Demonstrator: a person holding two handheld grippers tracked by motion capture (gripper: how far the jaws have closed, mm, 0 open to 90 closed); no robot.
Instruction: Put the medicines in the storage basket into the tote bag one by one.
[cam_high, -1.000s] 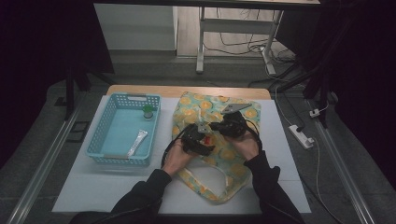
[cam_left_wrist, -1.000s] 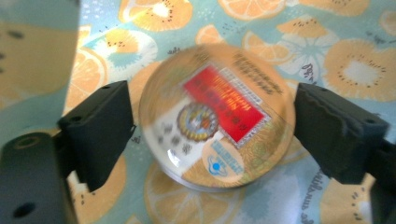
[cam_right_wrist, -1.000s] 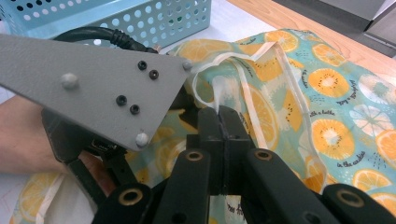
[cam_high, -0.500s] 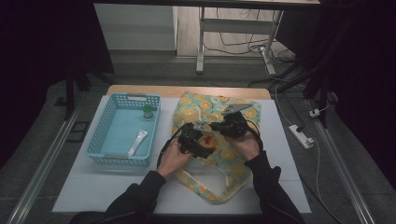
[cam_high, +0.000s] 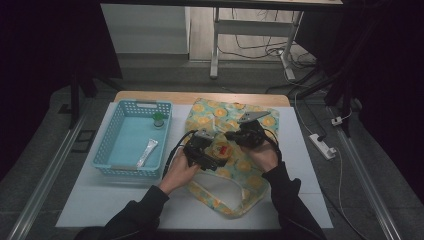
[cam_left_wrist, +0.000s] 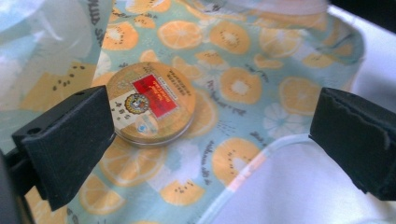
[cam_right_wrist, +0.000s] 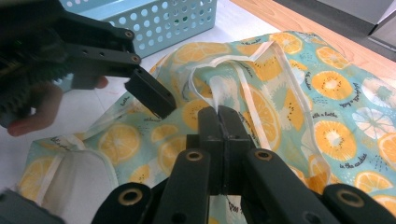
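Observation:
A fabric bag (cam_high: 250, 167) printed with orange and kiwi slices lies on the white table top. A round gold tin (cam_left_wrist: 152, 102) with a red label rests on the bag's inner cloth. My left gripper (cam_left_wrist: 210, 135) hovers over it with its jaws wide apart; they have just been opening, and neither pad touches the tin. In the high view the left gripper (cam_high: 210, 150) sits beside the tin (cam_high: 223, 149). My right gripper (cam_right_wrist: 218, 116) is shut on the bag's upper layer near a white strap and holds the mouth up. It shows in the high view as the right gripper (cam_high: 234, 136).
A light blue perforated basket (cam_high: 107, 145) stands left of the bag, holding a small green item (cam_high: 158, 119) and a white tube (cam_high: 147, 152). A white power strip (cam_high: 322, 146) lies off the table's right edge. A wooden strip runs along the far edge.
My left gripper has lifted slightly and drawn back from the bag's mouth with its jaws spread wider. The tin now lies free. The right gripper has stayed put.

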